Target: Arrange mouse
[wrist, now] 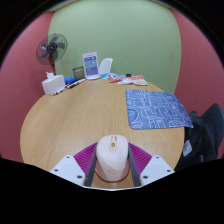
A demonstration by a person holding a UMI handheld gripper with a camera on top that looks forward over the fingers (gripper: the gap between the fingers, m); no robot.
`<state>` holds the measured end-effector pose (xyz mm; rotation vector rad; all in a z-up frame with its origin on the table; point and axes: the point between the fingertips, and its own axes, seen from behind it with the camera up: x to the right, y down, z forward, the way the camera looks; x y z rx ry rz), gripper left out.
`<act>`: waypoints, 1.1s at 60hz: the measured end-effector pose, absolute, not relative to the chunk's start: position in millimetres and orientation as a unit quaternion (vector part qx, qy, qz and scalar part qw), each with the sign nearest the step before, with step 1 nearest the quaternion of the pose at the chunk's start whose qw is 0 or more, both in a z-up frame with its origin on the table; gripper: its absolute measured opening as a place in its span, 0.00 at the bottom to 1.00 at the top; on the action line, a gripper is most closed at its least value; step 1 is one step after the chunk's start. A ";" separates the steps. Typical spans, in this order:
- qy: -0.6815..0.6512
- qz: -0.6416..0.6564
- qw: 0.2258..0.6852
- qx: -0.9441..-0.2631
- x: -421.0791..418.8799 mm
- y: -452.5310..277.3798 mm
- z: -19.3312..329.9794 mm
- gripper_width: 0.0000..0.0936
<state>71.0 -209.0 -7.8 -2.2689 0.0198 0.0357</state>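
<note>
Gripper view: claw (pixel 112 172) closed on a beige mouse (pixel 112 158), both pads pressing its sides, carried low over the round wooden table (pixel 70 115). Patterned mouse mat (pixel 155 108) lies beyond, toward the right. Far edge: fan (pixel 52 48), tissue box (pixel 53 84), phone (pixel 91 66). Step judged: transport. Next: carry forward-right, set mouse on mat, release.

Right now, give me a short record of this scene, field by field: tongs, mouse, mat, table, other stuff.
tongs: tongs closed on the mouse, both pads against its sides
mouse: beige mouse, on the near table edge
mat: blue patterned mouse mat, beyond the tongs, to the right, nothing on it
table: round wooden table
far edge: small fan, tissue box, upright white card
</note>
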 end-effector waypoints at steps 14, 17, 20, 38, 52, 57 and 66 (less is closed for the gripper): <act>-0.011 0.006 0.420 -0.908 70.2 -207.5 -6.4 0.45; -0.016 0.010 0.416 -0.909 66.2 -208.4 -1.1 0.43; -0.028 0.014 0.421 -0.907 61.2 -208.5 14.3 0.43; -0.031 0.060 0.544 -0.837 62.8 -133.6 202.7 0.43; 0.013 0.026 0.541 -0.841 187.4 -28.7 184.0 0.43; 0.015 0.012 0.509 -0.860 223.2 -9.5 132.5 0.43; 0.021 0.011 0.449 -0.893 253.7 -2.7 50.7 0.43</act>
